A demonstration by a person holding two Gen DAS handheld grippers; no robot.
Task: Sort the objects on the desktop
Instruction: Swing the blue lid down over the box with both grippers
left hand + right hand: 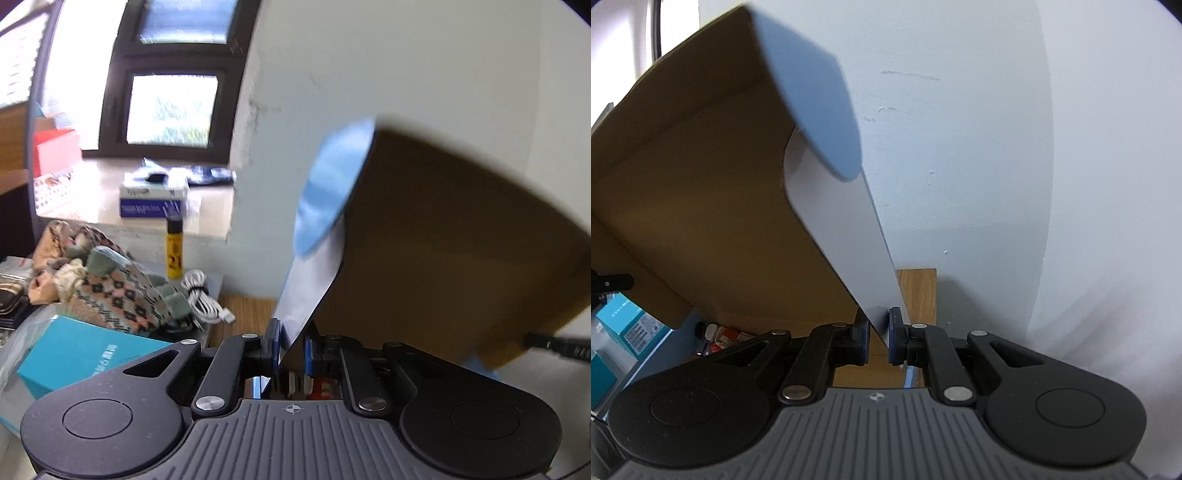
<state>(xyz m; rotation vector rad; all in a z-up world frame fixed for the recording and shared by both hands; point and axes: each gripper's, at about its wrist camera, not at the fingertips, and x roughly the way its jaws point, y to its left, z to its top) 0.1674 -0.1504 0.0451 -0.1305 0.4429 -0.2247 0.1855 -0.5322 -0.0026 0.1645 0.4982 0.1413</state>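
A cardboard box lid (443, 236), brown inside with blue and white outer flaps, is held up between both grippers. My left gripper (290, 347) is shut on its left side flap (310, 280). My right gripper (878, 334) is shut on its right side flap (846, 236); the brown inside of the lid (701, 192) fills the left of that view. Small red and white items (720, 338) show below the lid, inside the box. The right gripper's tip (554, 345) shows at the lid's far edge in the left wrist view.
A wooden desk (916, 291) stands against a white wall (979, 147). To the left lie a teal box (85, 354), a patterned cloth bundle (107, 288), a coiled white cable (203, 295), a yellow can (174, 247) and a tissue box (153, 199) on the window sill.
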